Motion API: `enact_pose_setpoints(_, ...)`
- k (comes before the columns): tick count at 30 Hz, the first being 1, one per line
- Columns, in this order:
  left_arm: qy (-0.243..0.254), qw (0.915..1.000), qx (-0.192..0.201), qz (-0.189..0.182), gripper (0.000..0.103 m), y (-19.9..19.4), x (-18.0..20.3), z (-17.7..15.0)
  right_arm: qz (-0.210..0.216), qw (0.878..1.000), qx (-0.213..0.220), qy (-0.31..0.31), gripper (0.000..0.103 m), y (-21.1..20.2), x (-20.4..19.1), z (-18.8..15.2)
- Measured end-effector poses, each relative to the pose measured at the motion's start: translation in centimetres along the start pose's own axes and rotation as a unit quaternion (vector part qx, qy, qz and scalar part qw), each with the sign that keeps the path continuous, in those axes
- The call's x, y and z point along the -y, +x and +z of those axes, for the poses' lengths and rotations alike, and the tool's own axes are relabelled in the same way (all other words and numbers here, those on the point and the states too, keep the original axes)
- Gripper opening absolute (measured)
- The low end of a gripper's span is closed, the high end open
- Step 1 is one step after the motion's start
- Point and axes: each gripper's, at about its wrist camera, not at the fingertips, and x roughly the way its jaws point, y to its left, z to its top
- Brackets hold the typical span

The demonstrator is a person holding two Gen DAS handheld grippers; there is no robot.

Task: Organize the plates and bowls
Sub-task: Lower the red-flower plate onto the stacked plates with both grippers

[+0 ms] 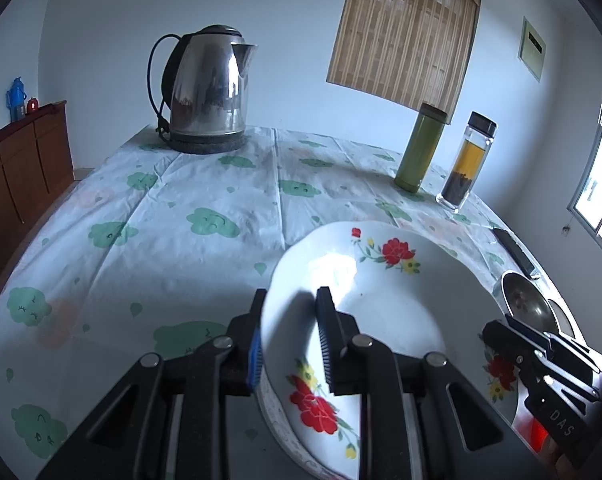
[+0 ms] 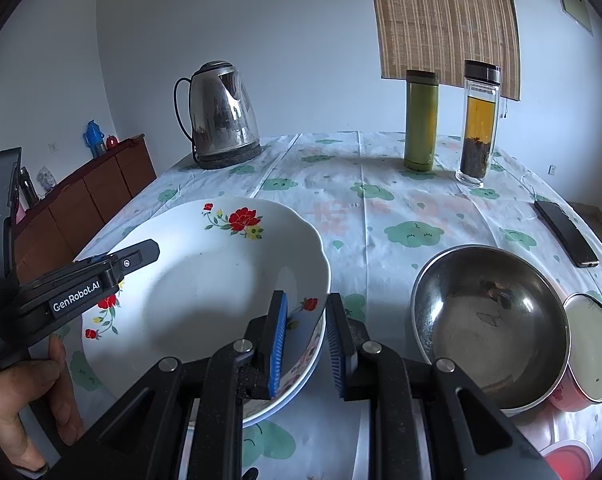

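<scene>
Gripping opposite rims of the flowered plate (image 2: pixel 221 280), I have my left claw (image 1: pixel 291 344) and right claw (image 2: pixel 307 344) pinched narrow, beside the steel bowl (image 2: pixel 489 328) on the tabletop (image 2: pixel 401 208).

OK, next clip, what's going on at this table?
A person holds a gripper in each hand, and both are clamped on opposite rims of the top flowered plate, which sits on another plate. The left gripper grips its left edge and the right gripper its right edge. A steel bowl and a red cup sit to the right, with a kettle and two bottles at the back.
</scene>
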Motion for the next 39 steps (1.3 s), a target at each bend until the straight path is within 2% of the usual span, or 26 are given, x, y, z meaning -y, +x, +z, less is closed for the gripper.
enact_pose_setpoints(18,0.013,0.9998,-0.017,0.006,0.021,1.0,0.1,-0.5,-0.005,1.0,-0.017,0.003,0.021,1.0,0.2,-0.4)
enact_pose_setpoints(28,0.03,0.9993,-0.01,0.02,0.021,0.8,0.5,-0.7,-0.007,1.0,-0.021,0.0,0.021,1.4,0.1,-0.6)
enact_pose_setpoints(39,0.021,0.9993,-0.015,0.027,0.023,1.1,-0.5,-1.1,0.001,1.0,-0.025,-0.012,0.022,1.6,-0.7,-0.8)
